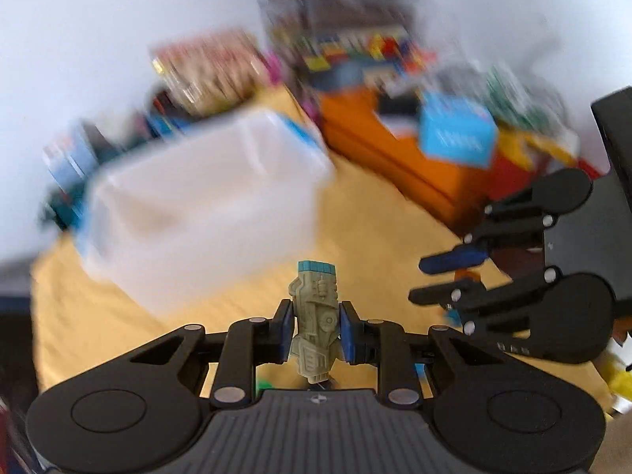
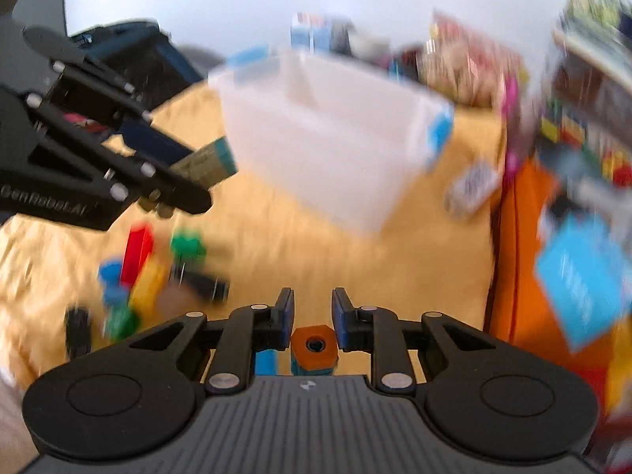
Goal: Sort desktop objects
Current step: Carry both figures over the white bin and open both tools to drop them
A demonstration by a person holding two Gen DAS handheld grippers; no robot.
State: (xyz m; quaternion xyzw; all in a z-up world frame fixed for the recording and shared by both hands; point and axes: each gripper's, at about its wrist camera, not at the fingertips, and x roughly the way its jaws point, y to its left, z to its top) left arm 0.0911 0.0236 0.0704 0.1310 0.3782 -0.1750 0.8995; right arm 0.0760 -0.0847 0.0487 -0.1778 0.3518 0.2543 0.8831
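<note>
A yellow cloth (image 2: 316, 245) covers the desk under both grippers. Ahead of both pairs of jaws stands a translucent white bin (image 1: 205, 197) with blue latches, blurred. The left gripper (image 1: 315, 330) clamps an upright grey-green toy piece (image 1: 316, 316) with a teal top between its pads. The right gripper (image 2: 313, 316) holds an orange hex block (image 2: 314, 345) low between its jaws; whether the pads press it is unclear. Loose coloured blocks (image 2: 134, 272) lie left of the right jaws.

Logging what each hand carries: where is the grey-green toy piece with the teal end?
The grey-green toy piece is clamped between the left tongs, lifted above the yellow cloth, with the translucent white bin just ahead on the left.
</note>
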